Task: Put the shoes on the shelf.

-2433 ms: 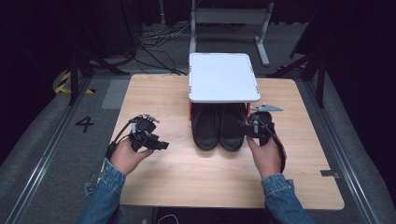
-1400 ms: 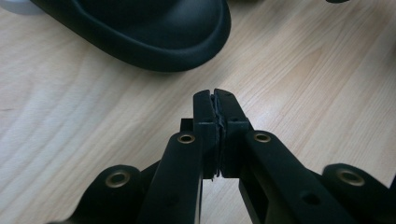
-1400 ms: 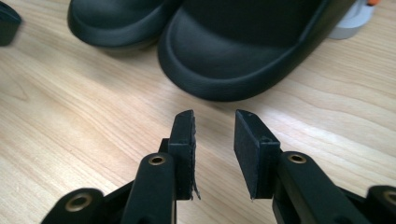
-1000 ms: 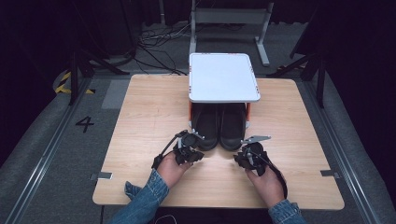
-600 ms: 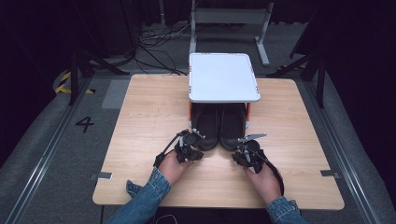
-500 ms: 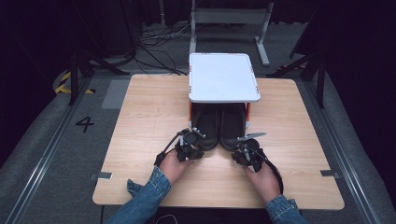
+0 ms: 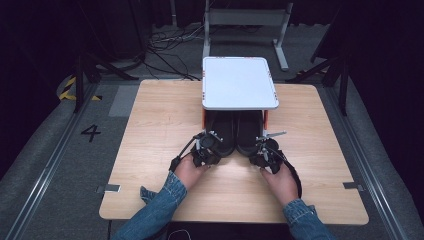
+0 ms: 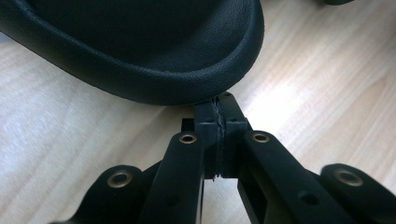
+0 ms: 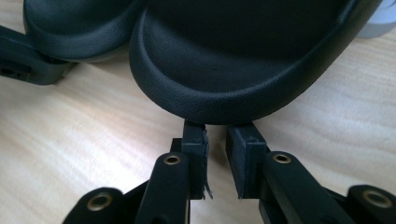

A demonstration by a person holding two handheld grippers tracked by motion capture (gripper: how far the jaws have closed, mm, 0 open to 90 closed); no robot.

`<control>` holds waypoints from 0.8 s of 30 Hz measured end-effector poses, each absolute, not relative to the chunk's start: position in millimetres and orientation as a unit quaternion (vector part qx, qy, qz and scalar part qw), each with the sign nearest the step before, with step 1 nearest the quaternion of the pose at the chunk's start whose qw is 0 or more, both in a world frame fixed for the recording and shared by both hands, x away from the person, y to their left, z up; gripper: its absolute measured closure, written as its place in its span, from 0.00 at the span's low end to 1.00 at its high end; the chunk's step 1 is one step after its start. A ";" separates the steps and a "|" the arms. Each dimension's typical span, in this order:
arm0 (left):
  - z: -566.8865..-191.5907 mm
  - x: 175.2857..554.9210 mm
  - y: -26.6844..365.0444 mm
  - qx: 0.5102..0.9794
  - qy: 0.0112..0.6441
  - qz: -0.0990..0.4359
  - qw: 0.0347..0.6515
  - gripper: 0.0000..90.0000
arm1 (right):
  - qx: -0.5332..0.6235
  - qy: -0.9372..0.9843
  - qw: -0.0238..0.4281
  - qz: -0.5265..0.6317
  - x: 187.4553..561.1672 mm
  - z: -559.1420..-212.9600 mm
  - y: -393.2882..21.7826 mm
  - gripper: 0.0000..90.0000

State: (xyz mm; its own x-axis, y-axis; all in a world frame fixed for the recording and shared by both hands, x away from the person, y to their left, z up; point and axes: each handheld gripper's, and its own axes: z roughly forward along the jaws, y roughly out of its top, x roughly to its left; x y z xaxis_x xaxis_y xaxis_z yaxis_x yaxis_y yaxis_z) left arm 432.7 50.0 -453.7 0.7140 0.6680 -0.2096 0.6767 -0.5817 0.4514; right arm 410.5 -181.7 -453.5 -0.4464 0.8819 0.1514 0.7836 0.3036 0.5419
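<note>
Two black slippers are sitting side by side on the wooden table (image 7: 150, 115), their front halves tucked under a small white stand (image 7: 240, 82) and their heels poking out toward the person. The left gripper (image 7: 206, 150) is resting at the heel of the left slipper (image 7: 222, 137) — its jaws are pressed fully together with nothing between them, and their tips are touching the rim of that heel or sitting just under it. The right gripper (image 7: 262, 154) is nosing up to the heel of the right slipper (image 7: 248, 139); its jaws are standing a narrow gap apart, tips right at the rim, and they are not gripping anything.

Judging by this, the work is sitting at its start: both grippers are in place, but neither slipper is being held or drawn out yet. What is left, most likely, is taking hold of the heels and moving the slippers — nearly the whole job.
</note>
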 end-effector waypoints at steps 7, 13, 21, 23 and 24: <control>-452.3 442.8 47.1 0.889 0.380 -0.021 0.255 0.99 | 0.528 0.801 0.086 0.268 424.2 -455.5 -180.2 0.87; -452.4 451.0 47.3 0.887 0.383 -0.028 0.258 0.99 | 0.539 0.797 0.068 0.265 432.5 -453.7 -180.9 0.88; -448.3 448.9 53.3 0.882 0.392 -0.029 0.259 0.99 | 0.515 0.803 0.047 0.296 402.6 -444.9 -178.0 0.90; -449.0 448.3 52.4 0.881 0.395 -0.029 0.258 0.99 | 0.515 0.800 0.046 0.304 406.1 -441.4 -176.7 0.90; -448.3 447.6 51.3 0.882 0.389 -0.029 0.263 0.99 | 0.518 0.799 0.043 0.303 410.0 -440.0 -176.5 0.92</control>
State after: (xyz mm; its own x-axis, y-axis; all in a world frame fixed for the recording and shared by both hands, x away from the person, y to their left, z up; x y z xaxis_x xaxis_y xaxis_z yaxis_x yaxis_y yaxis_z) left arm 447.6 51.3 -448.3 0.6951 0.6721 -0.2552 0.7021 -0.5583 0.4419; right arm 410.0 -176.5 -440.0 -0.4605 0.8531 0.2452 0.8009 0.2803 0.5291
